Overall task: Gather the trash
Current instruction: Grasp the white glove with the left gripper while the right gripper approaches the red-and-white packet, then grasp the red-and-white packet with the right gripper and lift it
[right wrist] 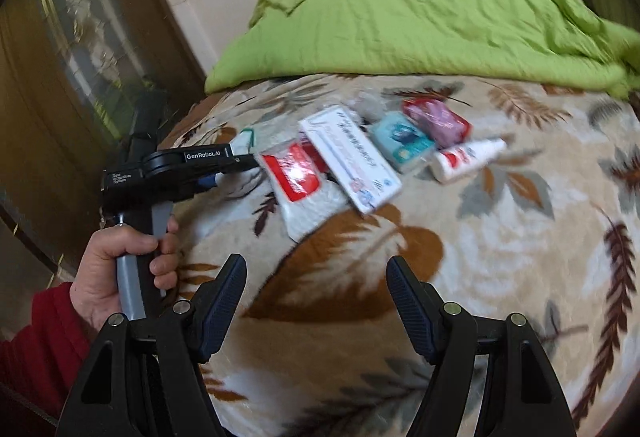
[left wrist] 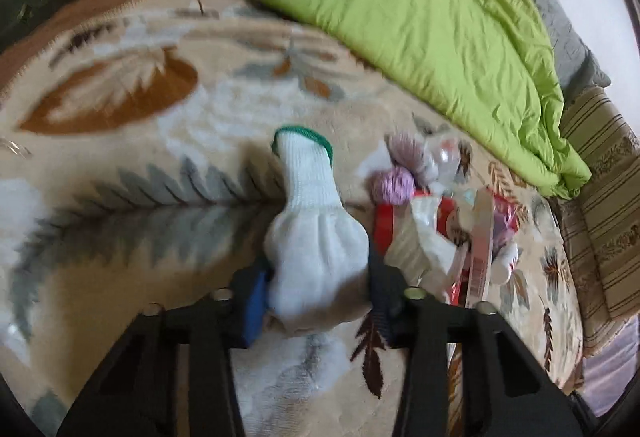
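My left gripper (left wrist: 318,287) is clamped on the white glove (left wrist: 316,237), just beside the trash pile (right wrist: 360,157); my right gripper (right wrist: 316,301) hangs wide open, empty, near that pile.

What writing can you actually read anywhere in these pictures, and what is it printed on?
"GenRobot.AI": on the black body of the left tongs, seen from the right wrist view.
Small white print on the block behind that label: too blurred to read.
White box: lines of print, blurred, unreadable.
Teal packet, red-and-white packet, small bottle: markings illegible.
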### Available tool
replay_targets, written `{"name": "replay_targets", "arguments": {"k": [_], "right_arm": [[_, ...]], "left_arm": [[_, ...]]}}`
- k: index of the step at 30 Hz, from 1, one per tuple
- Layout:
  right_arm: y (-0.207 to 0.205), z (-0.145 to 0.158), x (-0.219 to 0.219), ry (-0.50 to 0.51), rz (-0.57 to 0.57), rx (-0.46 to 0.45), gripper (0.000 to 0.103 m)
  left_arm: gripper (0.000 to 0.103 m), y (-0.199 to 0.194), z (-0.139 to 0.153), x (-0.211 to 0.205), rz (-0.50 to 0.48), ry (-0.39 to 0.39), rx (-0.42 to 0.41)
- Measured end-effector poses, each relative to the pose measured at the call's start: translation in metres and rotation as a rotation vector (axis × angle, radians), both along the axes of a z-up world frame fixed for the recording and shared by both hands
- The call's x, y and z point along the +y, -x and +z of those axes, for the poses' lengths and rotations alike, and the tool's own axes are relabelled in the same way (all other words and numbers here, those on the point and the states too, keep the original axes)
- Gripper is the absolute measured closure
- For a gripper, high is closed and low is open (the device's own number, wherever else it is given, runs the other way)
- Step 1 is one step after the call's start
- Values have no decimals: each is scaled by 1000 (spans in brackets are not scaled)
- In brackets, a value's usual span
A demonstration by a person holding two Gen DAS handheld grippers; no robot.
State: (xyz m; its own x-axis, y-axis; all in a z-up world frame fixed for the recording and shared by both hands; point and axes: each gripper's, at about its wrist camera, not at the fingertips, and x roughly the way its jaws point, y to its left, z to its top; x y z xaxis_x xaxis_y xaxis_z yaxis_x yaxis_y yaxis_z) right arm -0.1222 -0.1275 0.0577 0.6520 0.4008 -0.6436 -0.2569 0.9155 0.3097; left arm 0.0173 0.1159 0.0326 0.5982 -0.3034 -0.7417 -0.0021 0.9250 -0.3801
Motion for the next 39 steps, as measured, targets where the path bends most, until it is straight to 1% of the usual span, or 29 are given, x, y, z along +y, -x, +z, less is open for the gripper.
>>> {"name": "replay_targets", "arguments": {"k": [2,4,7,8,9,11,13,15,16,18,21,23,25,28,30,32,33,35,39], "right_arm": [[-13,6,15,11,40,-21,26],[-30,9,33,48,78,-37,26],[-57,0,57,86,98,-28,26],[-64,-4,61,98,101,-17,26],[-76,-12,70,132,90,-9,26],[-90,-23,78,189,47,-15,30],[-104,-38,84,224,27,4,52],[-110,-45,86,260,9,5,61],[-109,-43,85,254,9,-6,64],[-101,-33,81,231,2,-43,64],[-82,-17,69,194,-14,-97,65],[-61,-3,53,138,-32,-133,65],[-45,7,42,105,-47,-159,65],[-16,18,17,72,-111,-202,65],[-4,17,3,57,-152,-197,65],[5,17,-8,29,-171,-186,65],[8,16,-11,25,-175,-185,65],[8,17,-12,54,-183,-195,65],[6,14,-12,78,-179,-188,64]], "left_arm": [[66,10,8,5,35,-33,-48],[66,20,15,13,60,-40,-81],[66,27,25,19,89,-71,-126],[66,28,26,20,92,-76,-134],[66,29,28,21,93,-83,-140],[66,31,29,20,87,-94,-144],[66,31,29,19,74,-97,-147],[66,33,31,15,60,-106,-160],[66,34,33,13,55,-113,-168],[66,40,37,7,42,-142,-192],[66,50,44,-1,26,-162,-232],[66,58,49,-7,16,-183,-260],[66,70,53,-16,-4,-205,-285],[66,95,56,-28,-38,-198,-304],[66,117,56,-39,-67,-211,-320],[66,131,54,-49,-89,-238,-330],[66,133,53,-53,-97,-250,-333],[66,133,50,-63,-116,-287,-334],[66,124,43,-66,-104,-313,-325]]}}
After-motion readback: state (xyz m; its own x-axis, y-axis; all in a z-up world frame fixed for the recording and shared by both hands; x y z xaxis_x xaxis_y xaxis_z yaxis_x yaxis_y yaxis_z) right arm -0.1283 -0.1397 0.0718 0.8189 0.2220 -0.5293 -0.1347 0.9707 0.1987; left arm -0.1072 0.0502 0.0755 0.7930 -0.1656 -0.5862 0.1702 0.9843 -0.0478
